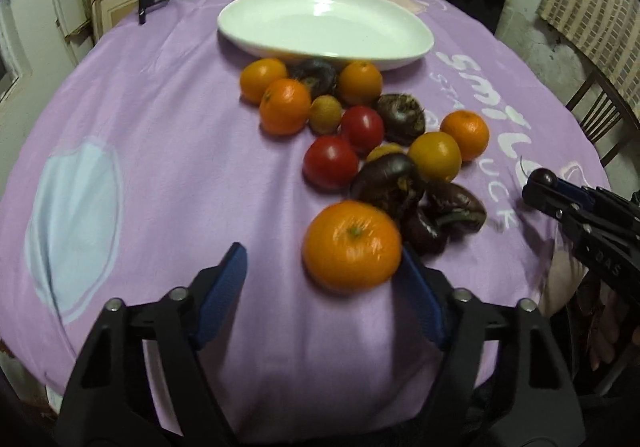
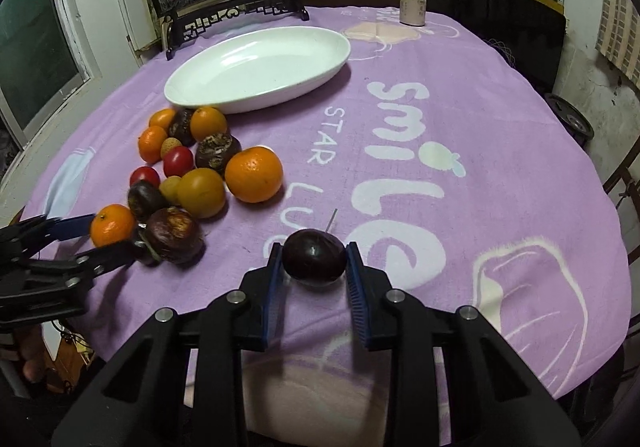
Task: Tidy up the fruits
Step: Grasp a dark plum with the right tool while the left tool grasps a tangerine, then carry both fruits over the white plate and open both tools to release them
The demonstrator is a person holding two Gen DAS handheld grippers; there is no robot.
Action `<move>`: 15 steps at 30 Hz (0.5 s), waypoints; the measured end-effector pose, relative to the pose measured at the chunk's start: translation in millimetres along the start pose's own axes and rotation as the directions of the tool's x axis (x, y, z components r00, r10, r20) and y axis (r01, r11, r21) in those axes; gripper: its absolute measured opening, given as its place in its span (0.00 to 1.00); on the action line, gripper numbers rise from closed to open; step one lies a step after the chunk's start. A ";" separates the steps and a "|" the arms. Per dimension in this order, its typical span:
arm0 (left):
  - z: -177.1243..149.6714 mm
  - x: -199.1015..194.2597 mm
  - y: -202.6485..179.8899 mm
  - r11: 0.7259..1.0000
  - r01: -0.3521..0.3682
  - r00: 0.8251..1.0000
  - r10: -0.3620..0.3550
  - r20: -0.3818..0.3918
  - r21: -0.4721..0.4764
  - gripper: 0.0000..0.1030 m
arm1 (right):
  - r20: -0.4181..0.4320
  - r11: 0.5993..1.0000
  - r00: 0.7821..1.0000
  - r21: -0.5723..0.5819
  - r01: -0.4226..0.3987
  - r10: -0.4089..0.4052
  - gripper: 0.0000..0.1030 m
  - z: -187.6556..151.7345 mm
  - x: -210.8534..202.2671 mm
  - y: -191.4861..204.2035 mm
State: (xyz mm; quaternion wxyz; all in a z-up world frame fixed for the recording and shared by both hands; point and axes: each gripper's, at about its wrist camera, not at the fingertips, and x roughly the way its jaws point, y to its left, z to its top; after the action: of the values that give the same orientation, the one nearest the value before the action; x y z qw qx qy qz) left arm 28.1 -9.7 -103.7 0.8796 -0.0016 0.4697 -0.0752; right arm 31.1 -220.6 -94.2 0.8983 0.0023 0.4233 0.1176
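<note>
Plum [image 2: 314, 255] pinched in right claw [image 2: 313, 263]; tangerine [image 1: 352, 245] between left claw [image 1: 320, 267] pads.

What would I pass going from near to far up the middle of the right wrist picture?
Right gripper shut on a dark fruit → big orange → white dish → can.

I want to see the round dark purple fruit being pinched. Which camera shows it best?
The right wrist view: the round dark purple fruit sits close and sharp between the right gripper pads. In the left wrist view it is just a small dark ball at the right edge.
</note>
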 end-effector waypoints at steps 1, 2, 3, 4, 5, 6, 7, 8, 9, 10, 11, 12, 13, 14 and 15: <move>1.1 0.3 -0.3 1.000 0.008 1.000 -0.008 0.006 0.001 0.59 | 0.001 1.000 1.000 -0.003 -0.003 0.003 0.30 -0.2 -0.8 1.2; 2.2 -1.5 -1.4 0.999 0.038 0.999 -0.038 0.012 -0.001 0.45 | 0.002 1.000 1.000 -0.005 -0.002 0.002 0.30 -0.2 -2.1 1.9; 2.4 -3.1 -1.3 0.999 0.042 0.999 -0.042 0.017 -0.002 0.45 | 0.003 1.000 1.000 -0.006 -0.001 0.001 0.30 0.8 -2.1 2.3; 2.0 -4.1 -0.8 0.999 0.045 0.999 -0.045 0.020 0.000 0.44 | 0.005 1.000 1.000 -0.007 0.001 -0.001 0.30 1.0 -3.4 2.7; 1.5 -5.3 0.9 0.999 0.051 0.999 -0.051 0.017 -0.001 0.44 | 0.007 1.000 1.000 -0.007 0.002 -0.002 0.30 1.5 -4.4 2.7; 0.3 -7.0 3.0 0.998 0.056 0.998 -0.056 0.016 -0.008 0.44 | 0.009 1.000 1.000 -0.006 0.004 -0.004 0.30 2.1 -4.9 2.6; 0.0 -9.3 5.1 0.998 0.059 0.998 -0.059 0.018 -0.013 0.44 | 0.010 1.000 1.000 -0.005 0.006 -0.006 0.30 2.4 -4.7 2.4; 0.0 -13.3 7.8 0.998 0.056 0.998 -0.055 0.027 -0.019 0.44 | 0.010 1.000 1.000 -0.005 0.007 -0.007 0.30 3.6 -4.2 2.5; 0.6 -17.1 10.4 0.999 0.049 0.998 -0.048 0.037 -0.023 0.44 | 0.010 1.000 1.000 -0.005 0.006 -0.006 0.30 4.4 -3.4 3.0; 1.2 -20.6 12.9 0.999 0.044 0.998 -0.043 0.044 -0.028 0.44 | 0.009 1.000 1.000 -0.007 0.004 -0.004 0.30 6.0 -2.4 3.6; 3.0 -25.3 17.0 0.998 0.043 0.998 -0.041 0.056 -0.038 0.44 | 0.006 1.000 1.000 -0.009 -0.001 0.001 0.30 8.3 -1.1 4.5; 5.2 -28.4 20.4 0.998 0.045 0.997 -0.042 0.062 -0.046 0.44 | 0.003 1.000 1.000 -0.011 -0.007 0.007 0.30 10.8 0.0 5.6; 7.7 -31.3 24.2 0.997 0.048 0.997 -0.045 0.070 -0.054 0.44 | 0.001 1.000 1.000 -0.013 -0.015 0.015 0.30 13.6 1.0 6.6; 12.8 -34.2 28.9 0.997 0.050 0.996 -0.045 0.081 -0.059 0.44 | -0.001 0.999 1.000 -0.016 -0.028 0.028 0.31 18.7 2.0 7.6; 17.6 -36.0 32.7 0.997 0.048 0.995 -0.042 0.089 -0.059 0.44 | -0.001 0.999 0.999 -0.020 -0.036 0.036 0.31 24.3 2.7 8.4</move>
State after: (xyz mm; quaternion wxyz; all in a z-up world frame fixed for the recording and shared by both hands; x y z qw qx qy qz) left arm 27.3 26.2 -66.5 0.8971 -0.0422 0.4324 -0.0805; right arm 49.5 -209.6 -79.8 0.8960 0.0010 0.4221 0.1381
